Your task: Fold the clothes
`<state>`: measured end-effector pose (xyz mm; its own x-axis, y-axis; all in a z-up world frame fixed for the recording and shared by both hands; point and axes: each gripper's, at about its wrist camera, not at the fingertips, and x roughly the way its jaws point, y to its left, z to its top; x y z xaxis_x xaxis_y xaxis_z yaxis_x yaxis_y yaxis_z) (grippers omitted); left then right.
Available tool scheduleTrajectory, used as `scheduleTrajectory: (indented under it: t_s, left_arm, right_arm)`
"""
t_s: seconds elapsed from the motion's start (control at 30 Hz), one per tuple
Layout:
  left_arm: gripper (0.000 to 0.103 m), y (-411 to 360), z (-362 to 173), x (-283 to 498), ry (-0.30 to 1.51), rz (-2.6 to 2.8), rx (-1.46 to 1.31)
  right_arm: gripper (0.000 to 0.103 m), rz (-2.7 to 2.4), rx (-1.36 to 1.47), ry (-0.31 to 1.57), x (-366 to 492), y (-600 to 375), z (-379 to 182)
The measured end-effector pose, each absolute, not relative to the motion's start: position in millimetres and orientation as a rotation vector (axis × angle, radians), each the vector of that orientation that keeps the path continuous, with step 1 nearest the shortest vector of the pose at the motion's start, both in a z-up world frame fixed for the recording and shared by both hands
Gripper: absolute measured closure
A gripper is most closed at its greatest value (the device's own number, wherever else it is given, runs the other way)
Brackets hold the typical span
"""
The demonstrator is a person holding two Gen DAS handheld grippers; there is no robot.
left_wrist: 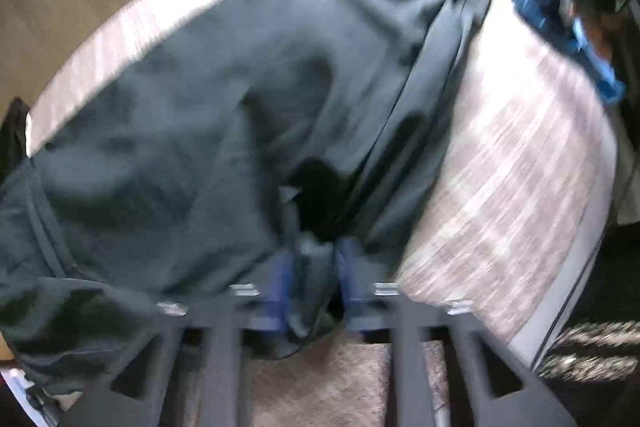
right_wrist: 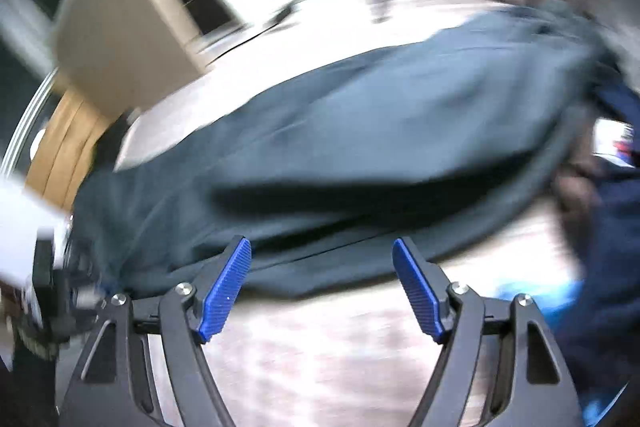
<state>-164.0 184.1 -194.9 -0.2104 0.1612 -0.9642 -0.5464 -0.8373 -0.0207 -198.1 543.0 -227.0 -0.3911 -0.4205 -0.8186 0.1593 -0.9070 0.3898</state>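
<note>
Then left tool (left_wrist: 316, 259) was clamped on a bunched fold of the dark garment (left_wrist: 240, 99); right tool (right_wrist: 322, 283) stood agape, empty, above the counter (right_wrist: 320, 347).

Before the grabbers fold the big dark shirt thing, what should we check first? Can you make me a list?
1. Left gripper jaws pinching the dark teal-grey fabric garment: ok, cloth is bunched between them.
2. Right gripper jaws open and empty: ok, nothing between them.
3. Garment edge close in front of the right gripper: ok, its hem lies just beyond the blue pads.
4. Garment lying flat: not ok, it is rumpled and creased.
5. Free space on the pale striped surface: ok.
6. Pictures sharp enough to aim: not ok, both are blurred.
</note>
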Motion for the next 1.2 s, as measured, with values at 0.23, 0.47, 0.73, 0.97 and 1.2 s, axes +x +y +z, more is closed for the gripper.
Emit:
scheduleTrajectory:
  t_s: [0.23, 0.47, 0.73, 0.97, 1.2]
  left_arm:
    - [0.099, 152.0, -153.3, -146.6, 0.261, 2.105, -1.594]
    - [0.099, 161.3, -168.1, -143.8, 0.358, 2.072, -1.645]
    - [0.098, 161.2, -170.4, -141.8, 0.356, 2.064, -1.682]
    - [0.098, 163.0, -174.0, -146.1, 0.363, 2.038, -1.724]
    - [0.098, 161.4, -171.7, -148.4, 0.35, 2.041, -1.753]
  right_arm:
    - [0.03, -2.369, 1.545, -0.467, -233.7, 573.2, -242.1]
    - [0.032, -2.356, 1.553, -0.619, -261.1, 594.4, -246.5]
    - [0.058, -2.623, 1.415, -0.497, -263.6, 661.9, -190.8]
    - [0.046, -2.619, 1.518, 0.015, -316.8, 665.6, -189.6]
    - [0.086, -2.509, 1.567, 0.146, -340.2, 656.0, -208.5]
